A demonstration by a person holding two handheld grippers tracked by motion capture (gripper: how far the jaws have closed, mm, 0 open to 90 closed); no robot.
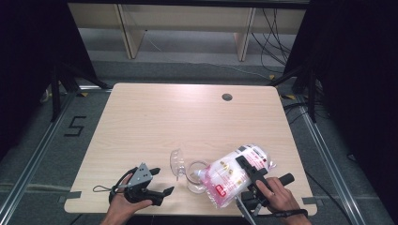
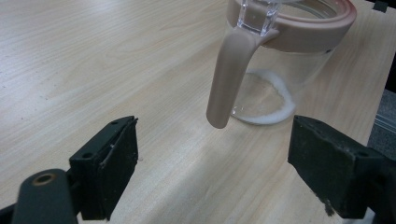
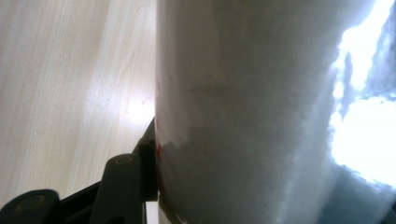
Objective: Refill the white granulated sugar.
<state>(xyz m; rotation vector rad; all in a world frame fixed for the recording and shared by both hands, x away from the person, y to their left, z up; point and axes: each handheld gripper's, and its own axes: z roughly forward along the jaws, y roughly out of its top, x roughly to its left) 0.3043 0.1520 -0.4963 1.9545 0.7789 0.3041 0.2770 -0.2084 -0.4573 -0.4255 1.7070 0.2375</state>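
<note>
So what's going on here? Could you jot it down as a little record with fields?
Work: pouring white powder from a bag into a jug
Bag: clear plastic, red print, tilted toward the jug, clamped in the right gripper
Jug: clear, beige rim and handle, a little white powder inside
Left gripper: open, facing the handle
Lid: clear, beside the jug

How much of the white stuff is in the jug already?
Only a little: a thin white ring lies on the bottom of the clear jug. The right gripper holds the bag tipped with its corner at the jug's rim. The bag looks nearly full, so most pouring remains. The left gripper waits open nearby.
</note>
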